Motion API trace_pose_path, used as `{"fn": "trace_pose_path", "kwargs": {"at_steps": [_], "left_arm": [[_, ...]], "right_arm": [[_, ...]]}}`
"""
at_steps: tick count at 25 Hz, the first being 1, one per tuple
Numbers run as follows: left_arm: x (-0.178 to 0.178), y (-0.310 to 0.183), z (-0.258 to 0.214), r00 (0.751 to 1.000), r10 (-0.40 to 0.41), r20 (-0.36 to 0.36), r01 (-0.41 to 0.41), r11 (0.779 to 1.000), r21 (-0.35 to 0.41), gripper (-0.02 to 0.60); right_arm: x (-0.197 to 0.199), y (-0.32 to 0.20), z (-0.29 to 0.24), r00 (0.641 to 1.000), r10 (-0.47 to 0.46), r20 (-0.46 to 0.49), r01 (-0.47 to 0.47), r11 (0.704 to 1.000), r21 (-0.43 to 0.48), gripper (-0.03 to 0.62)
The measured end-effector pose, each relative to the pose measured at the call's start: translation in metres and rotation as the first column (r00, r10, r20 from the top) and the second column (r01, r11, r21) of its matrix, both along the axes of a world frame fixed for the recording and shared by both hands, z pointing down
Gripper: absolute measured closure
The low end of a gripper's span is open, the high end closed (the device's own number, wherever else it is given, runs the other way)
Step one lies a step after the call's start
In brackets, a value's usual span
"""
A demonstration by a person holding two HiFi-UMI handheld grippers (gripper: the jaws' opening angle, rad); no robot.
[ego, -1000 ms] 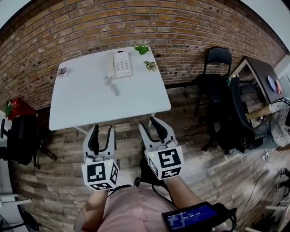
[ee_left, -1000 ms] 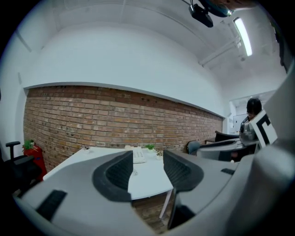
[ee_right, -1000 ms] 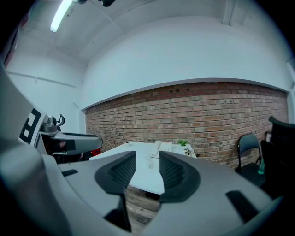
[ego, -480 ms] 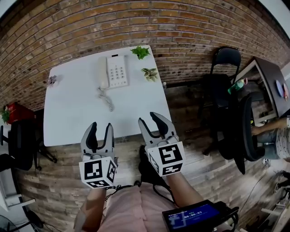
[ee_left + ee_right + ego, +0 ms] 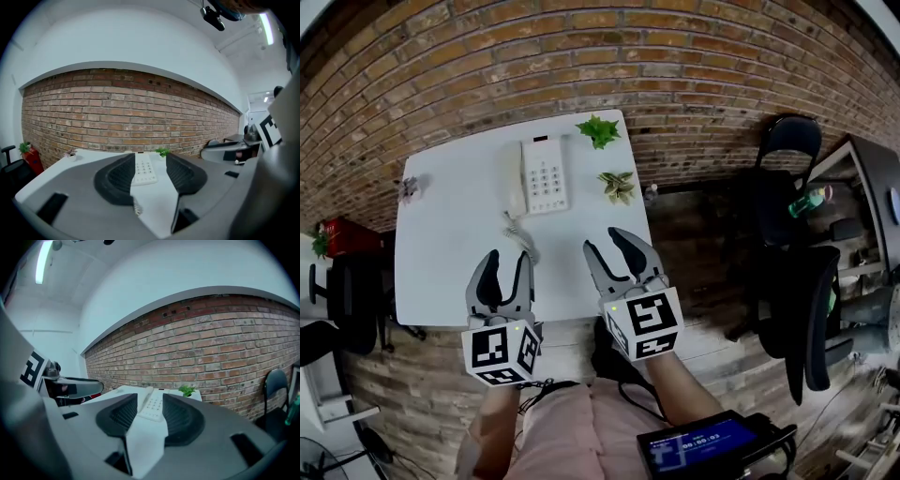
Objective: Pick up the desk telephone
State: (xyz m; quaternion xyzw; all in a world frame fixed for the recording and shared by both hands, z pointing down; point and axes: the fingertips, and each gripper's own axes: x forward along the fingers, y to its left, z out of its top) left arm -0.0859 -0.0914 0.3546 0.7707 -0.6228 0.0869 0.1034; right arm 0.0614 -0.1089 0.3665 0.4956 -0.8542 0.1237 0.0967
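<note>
Tools [image 5: 506, 259] [image 5: 606, 243] nearer telephone [image 5: 536, 175]; part-open, empty

The head camera looks steeply down from above and behind the left gripper [image 5: 507, 267] and right gripper [image 5: 607, 247], taking in the white table [image 5: 450, 244] ahead of their jaws. Each gripper camera sits close behind its own jaws, facing almost level toward the brick wall [image 5: 581, 56]. All three share the desk telephone [image 5: 539, 175] beyond the claws.
</note>
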Motion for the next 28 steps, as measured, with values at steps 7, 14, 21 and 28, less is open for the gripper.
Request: {"fn": "trace_pose_path", "kwargs": {"at_steps": [7,14,21,28], "left_arm": [[-0.003,-0.025,-0.024,0.999,-0.033,0.006,0.033,0.998,0.045,0.369],[-0.008,-0.036,-0.044,0.998,-0.058,-0.003,0.058,0.994,0.089,0.367],[-0.02,-0.056,-0.046,0.997,-0.075,-0.018,0.076,0.992,0.096,0.365],[-0.033,-0.09,-0.027,0.997,-0.056,-0.047,0.058,0.997,0.05,0.364]], "right_arm": [[-0.003,-0.035,-0.024,0.999,-0.038,0.013,0.037,0.998,0.05,0.413],[-0.006,-0.052,-0.043,0.998,-0.06,-0.001,0.059,0.995,0.085,0.407],[-0.018,-0.073,-0.047,0.997,-0.075,-0.021,0.077,0.993,0.092,0.405],[-0.04,-0.105,-0.034,0.996,-0.08,-0.045,0.082,0.995,0.059,0.404]]}}
